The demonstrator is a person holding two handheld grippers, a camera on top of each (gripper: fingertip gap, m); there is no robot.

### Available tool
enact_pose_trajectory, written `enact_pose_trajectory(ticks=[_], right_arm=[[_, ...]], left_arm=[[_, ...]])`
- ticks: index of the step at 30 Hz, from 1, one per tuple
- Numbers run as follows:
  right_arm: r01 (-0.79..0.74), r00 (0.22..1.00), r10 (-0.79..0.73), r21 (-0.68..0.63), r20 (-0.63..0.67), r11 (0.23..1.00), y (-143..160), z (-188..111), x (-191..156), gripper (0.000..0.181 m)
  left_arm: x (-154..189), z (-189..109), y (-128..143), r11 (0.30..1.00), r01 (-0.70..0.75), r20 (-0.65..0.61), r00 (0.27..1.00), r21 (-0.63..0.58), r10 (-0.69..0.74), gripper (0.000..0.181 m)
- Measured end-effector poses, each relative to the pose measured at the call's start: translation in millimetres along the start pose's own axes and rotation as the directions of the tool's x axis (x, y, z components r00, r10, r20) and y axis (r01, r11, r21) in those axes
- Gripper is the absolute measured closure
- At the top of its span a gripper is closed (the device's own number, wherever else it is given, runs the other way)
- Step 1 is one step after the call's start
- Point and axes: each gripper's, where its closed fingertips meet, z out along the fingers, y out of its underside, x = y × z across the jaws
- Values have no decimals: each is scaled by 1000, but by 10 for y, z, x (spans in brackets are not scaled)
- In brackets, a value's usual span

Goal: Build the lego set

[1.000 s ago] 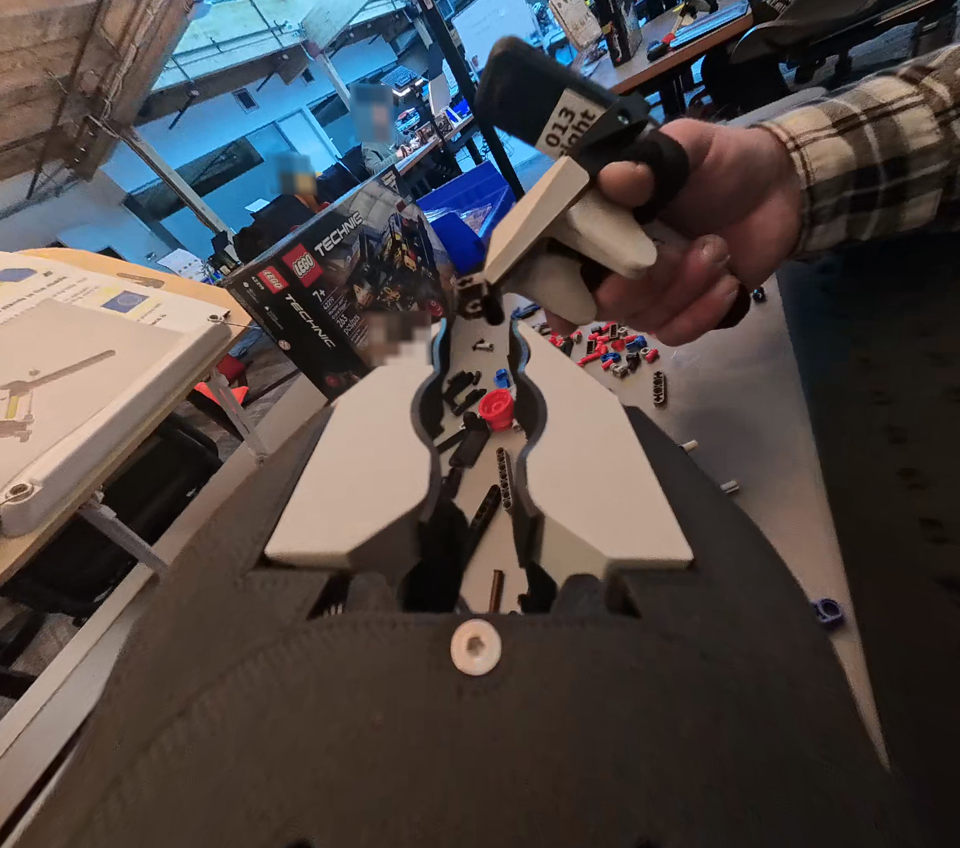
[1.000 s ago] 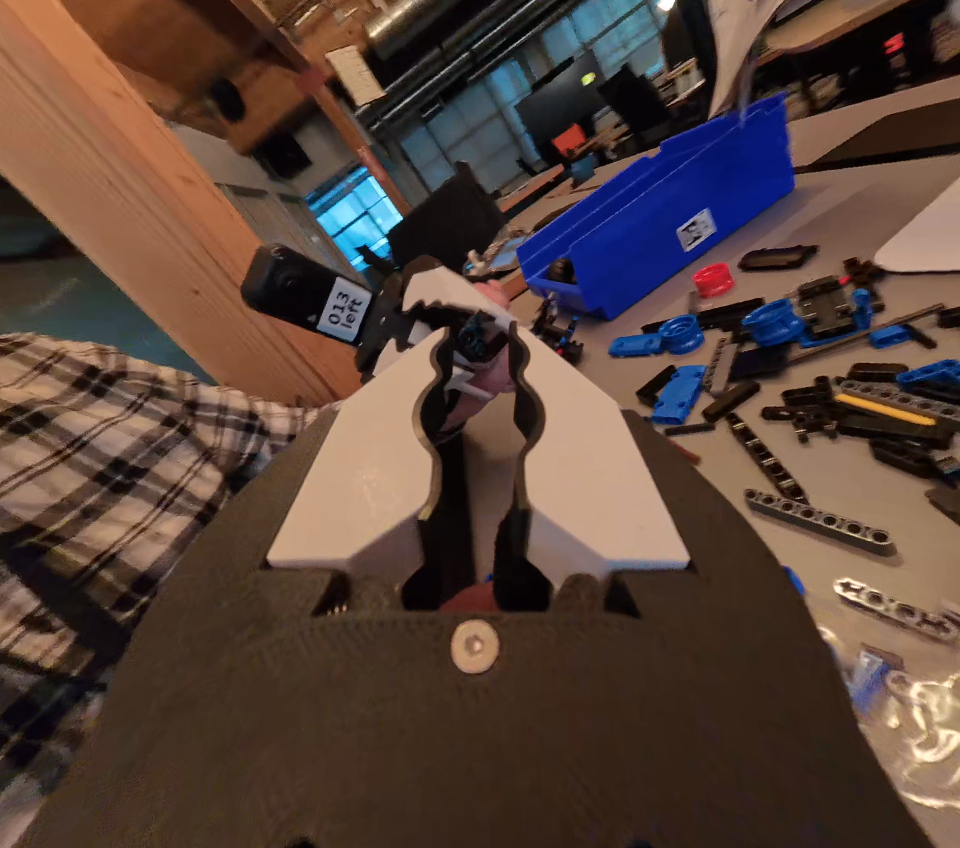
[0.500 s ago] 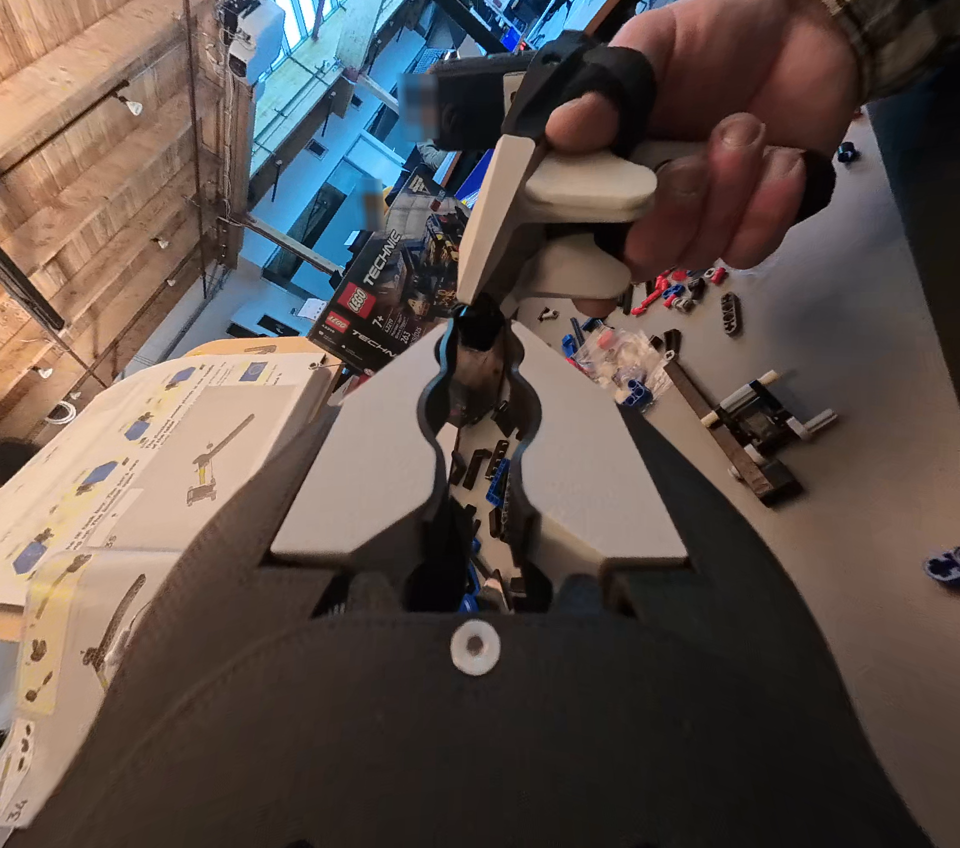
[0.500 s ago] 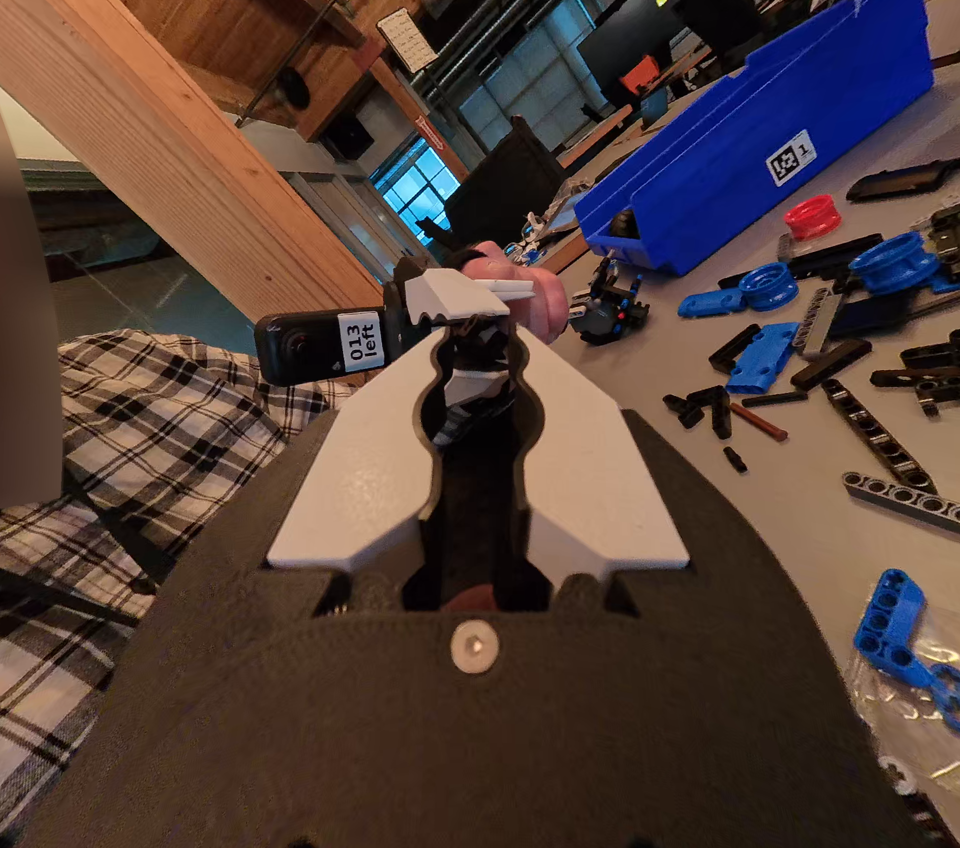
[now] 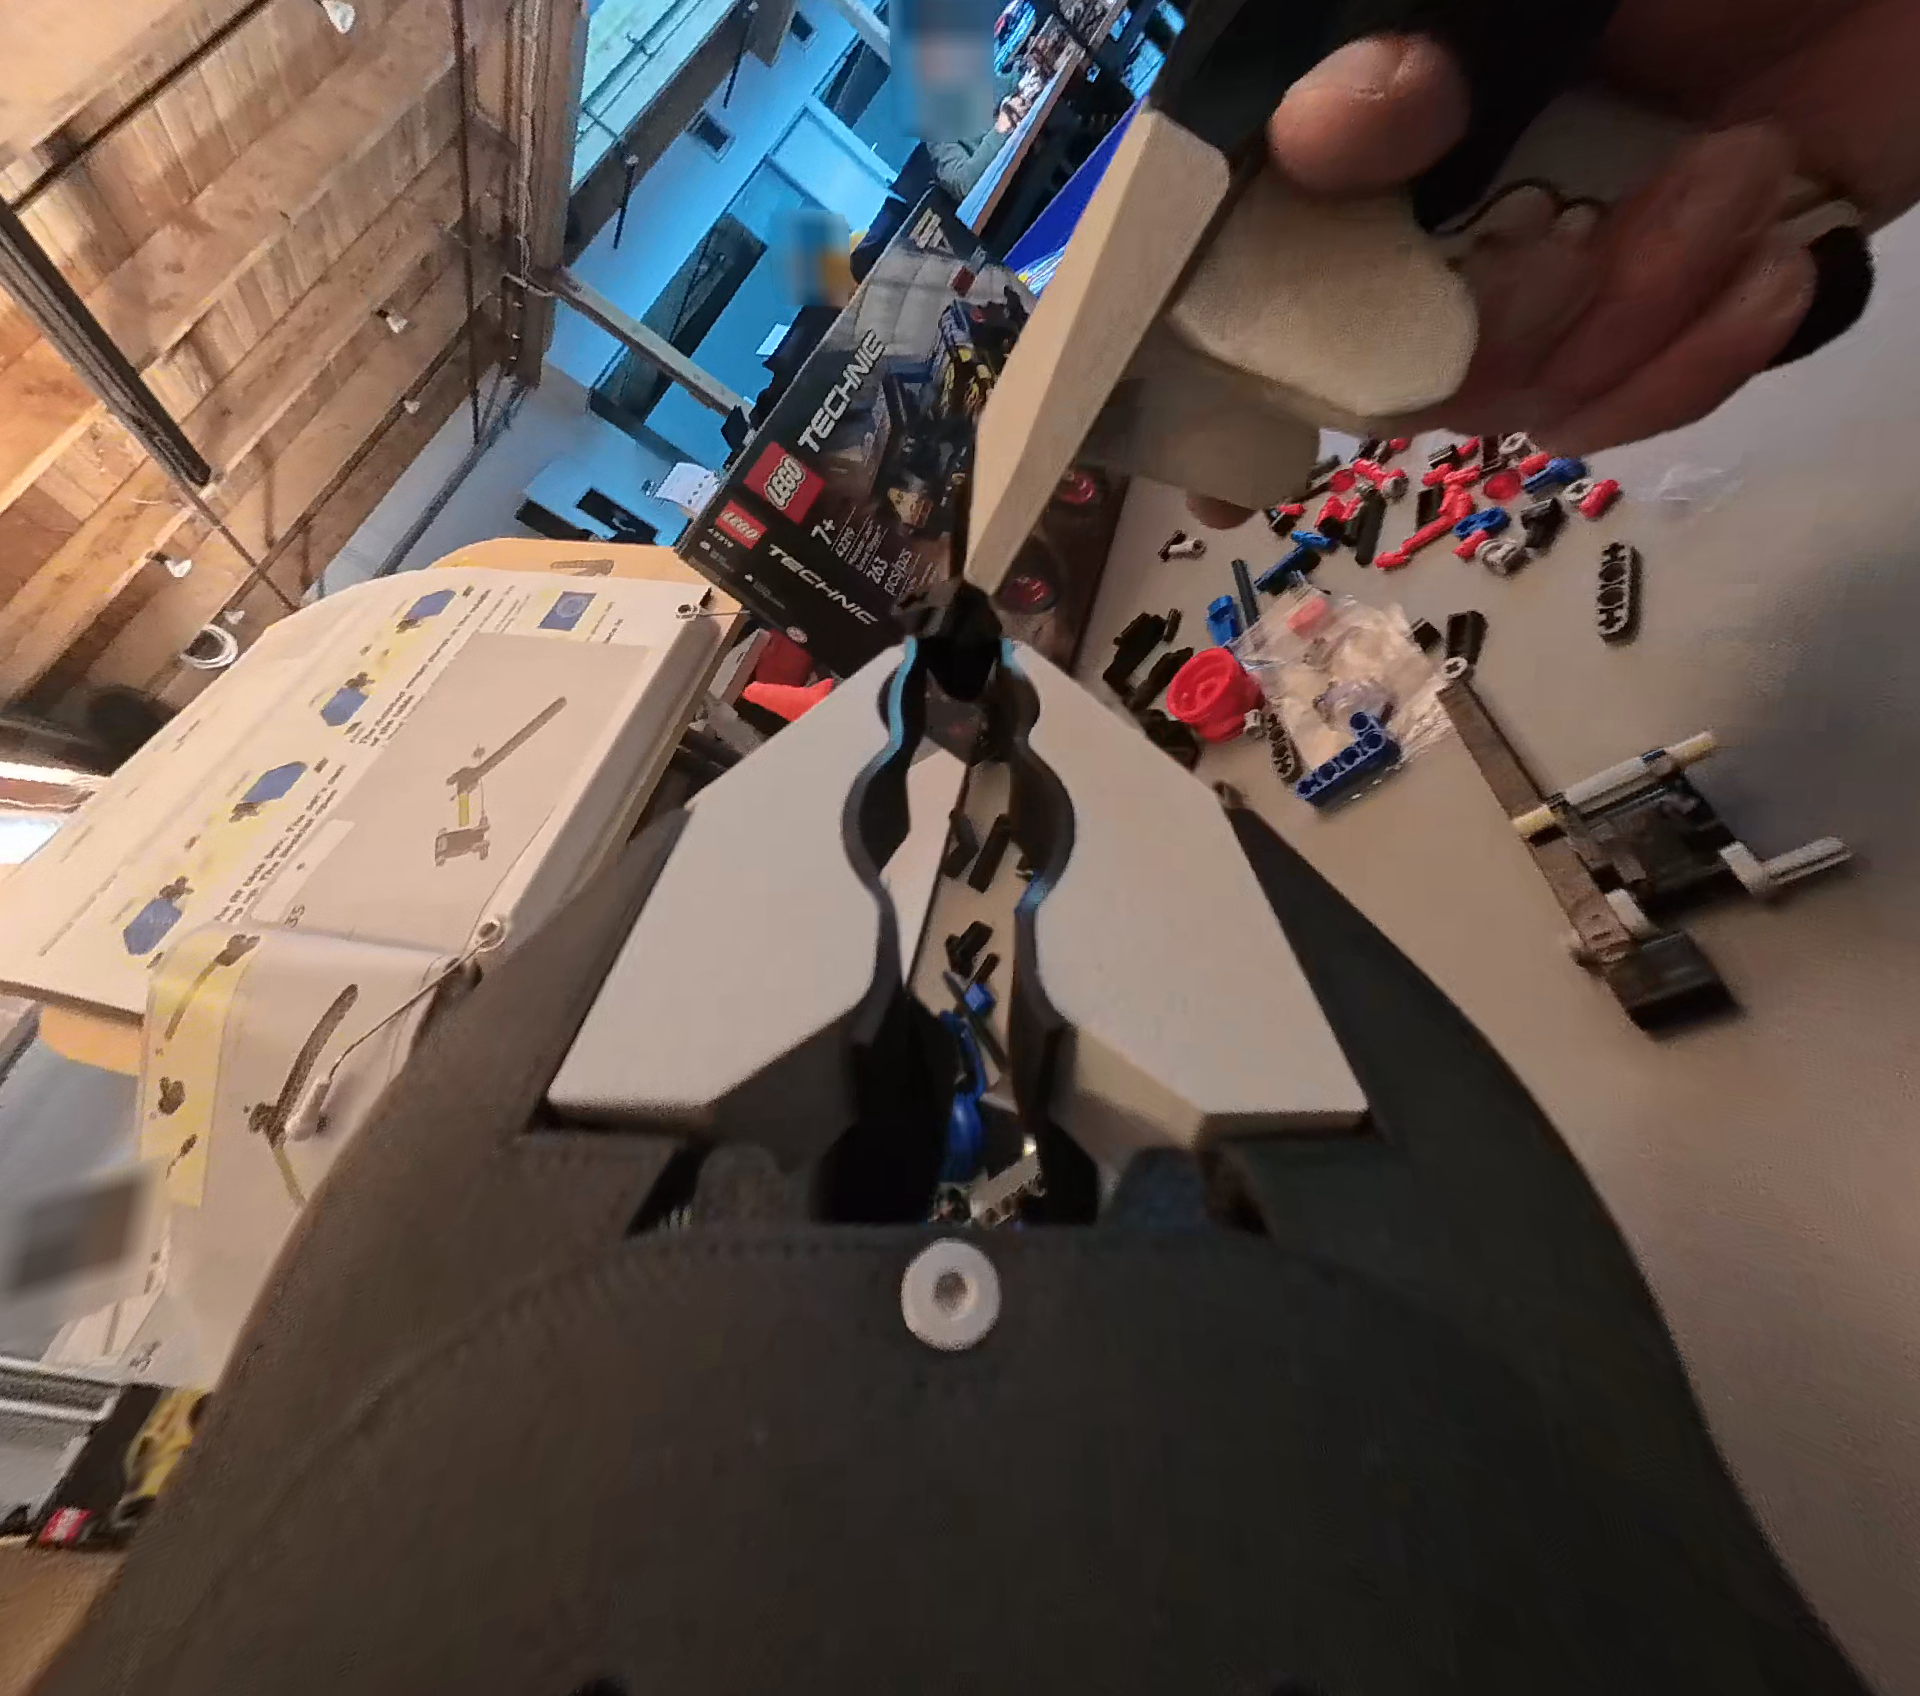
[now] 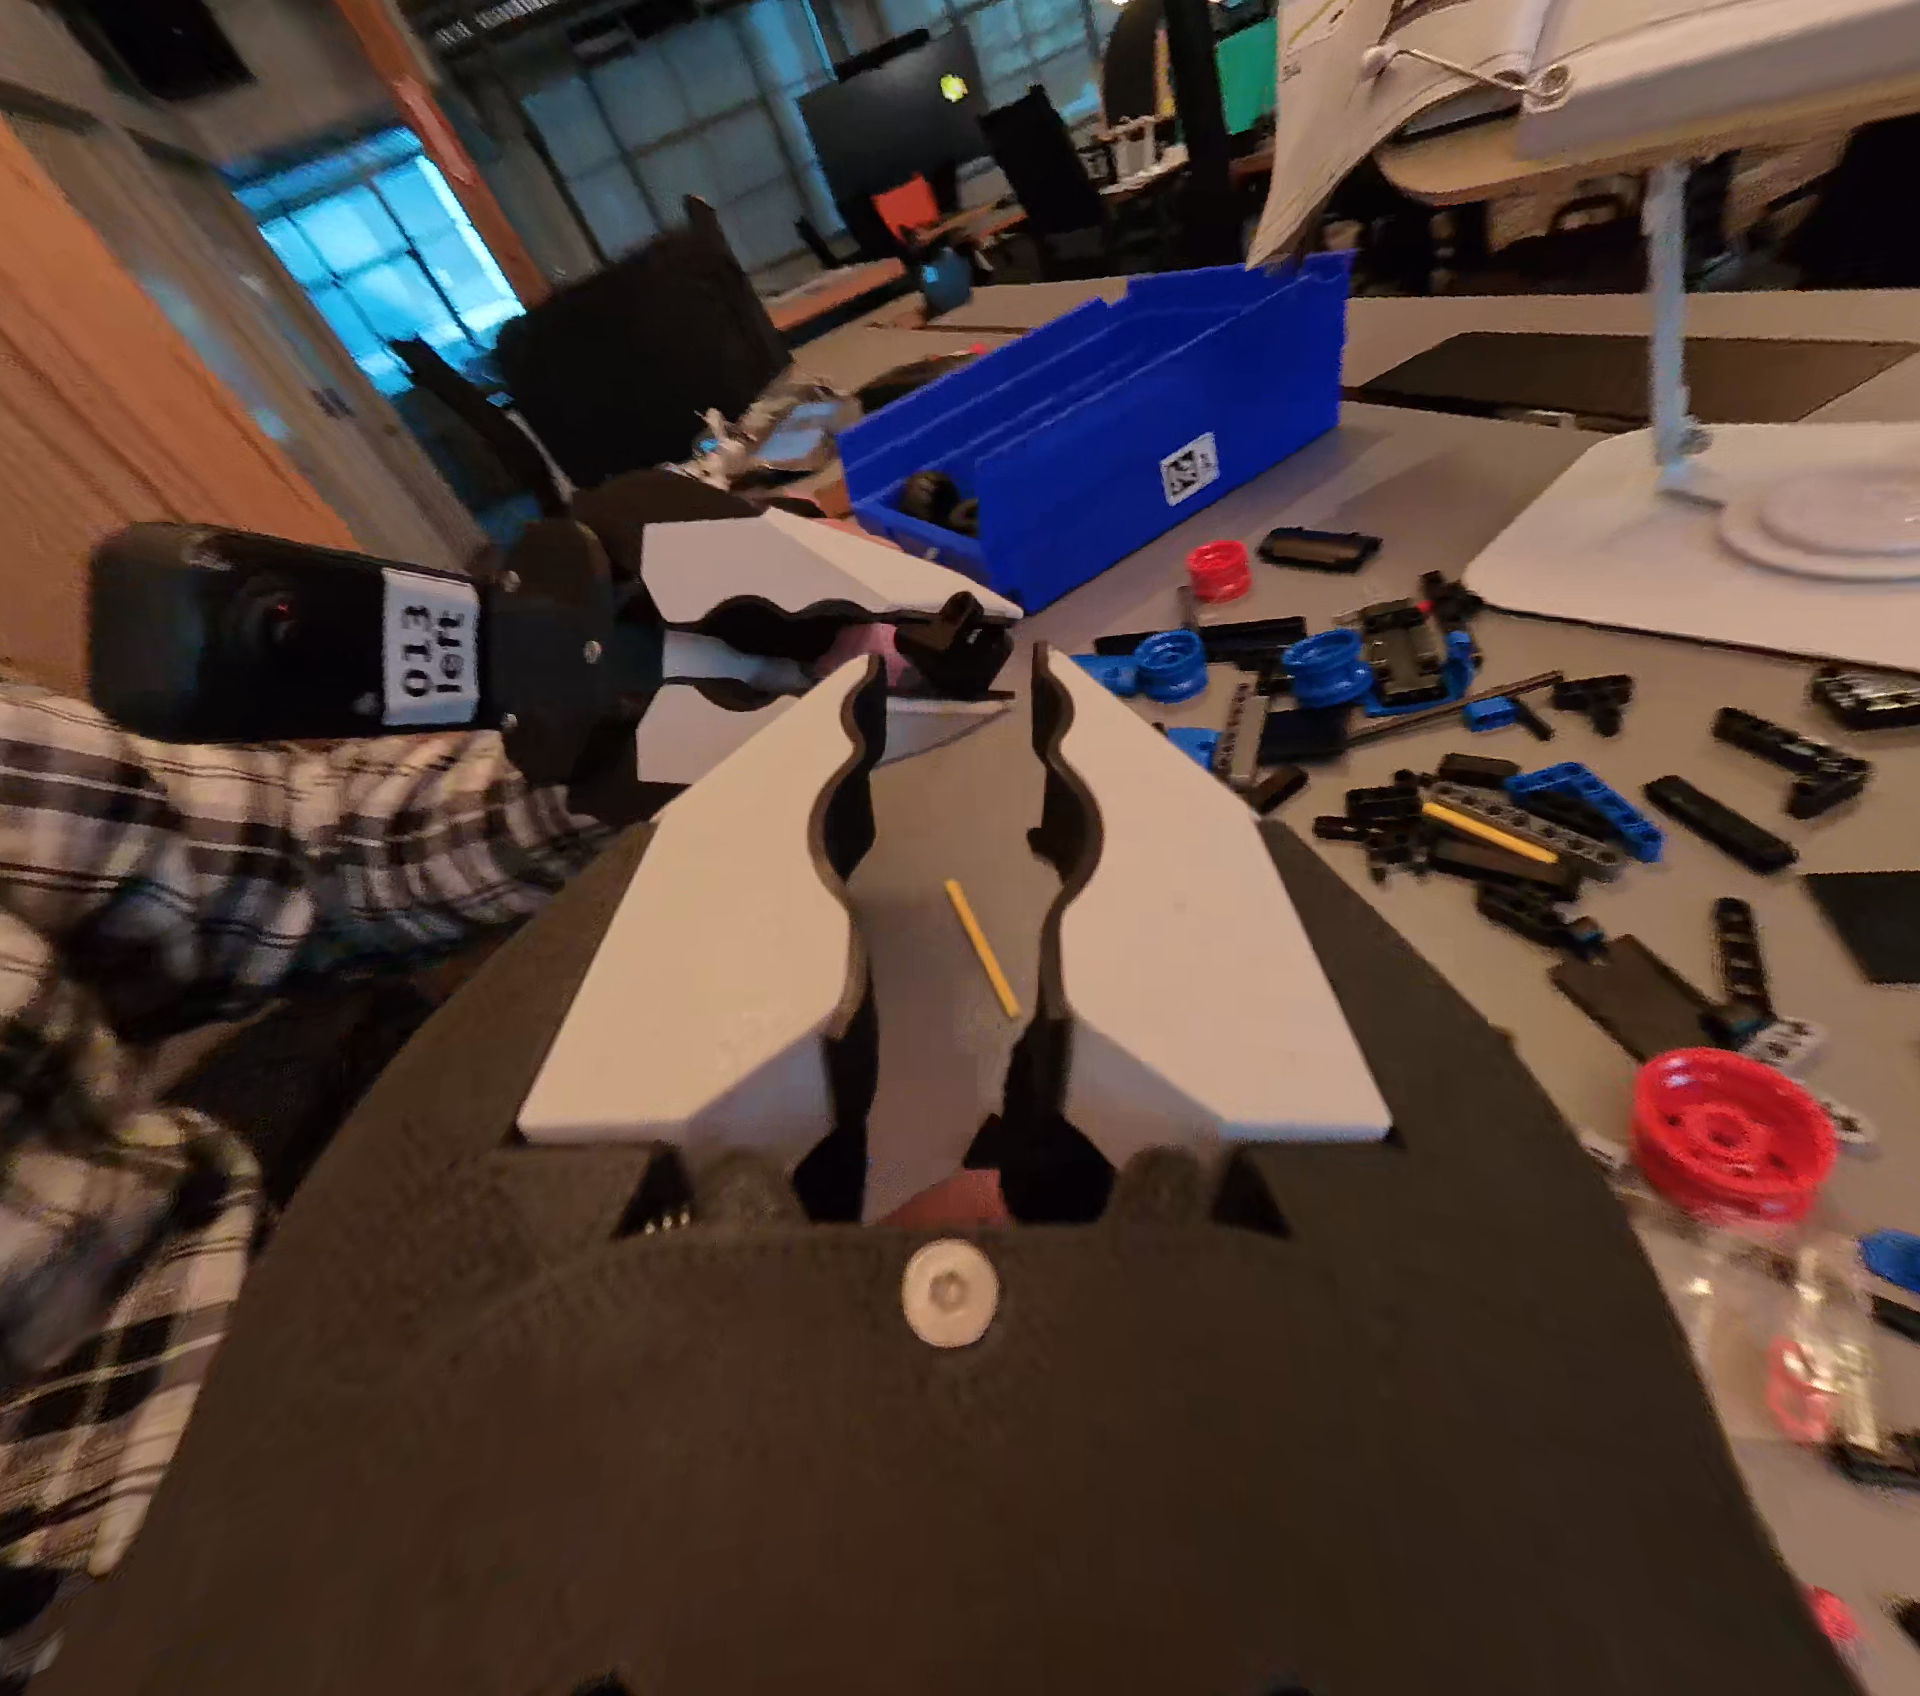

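The build is at an early stage, I judge; most pieces lie loose across the table (image 6: 1403, 503), among them a red wheel (image 6: 1733, 1135), blue hubs (image 6: 1325, 670), black beams (image 6: 1720, 823) and a yellow axle (image 6: 982, 948); a small chassis (image 5: 1631, 846) of black beams with pale pins sits apart on the right of the left view, the only assembled part I can see; the blue bin (image 6: 1101, 420), the set's box (image 5: 852, 483) and the instruction booklet (image 5: 343, 773) on its stand are all nearby, so much remains.

The left gripper (image 5: 958, 659) is clamped on a small black piece (image 6: 951, 638) held in the air above the table; the right gripper (image 6: 956, 690) has its jaws parted and empty, just beside that piece.

Half a second ago the right jaws were nearly closed around the piece; now they have spread and let go, leaving it to the left gripper alone; the right view has also swung level, so more of the table shows.
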Motion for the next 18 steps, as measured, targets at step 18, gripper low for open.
enact_pose_trajectory(ticks=[18], right_arm=[[142, 971, -156, -83, -184, 986, 21, 5, 112, 162]], left_arm=[[74, 40, -12, 1000, 22, -26, 999, -11, -22, 173]])
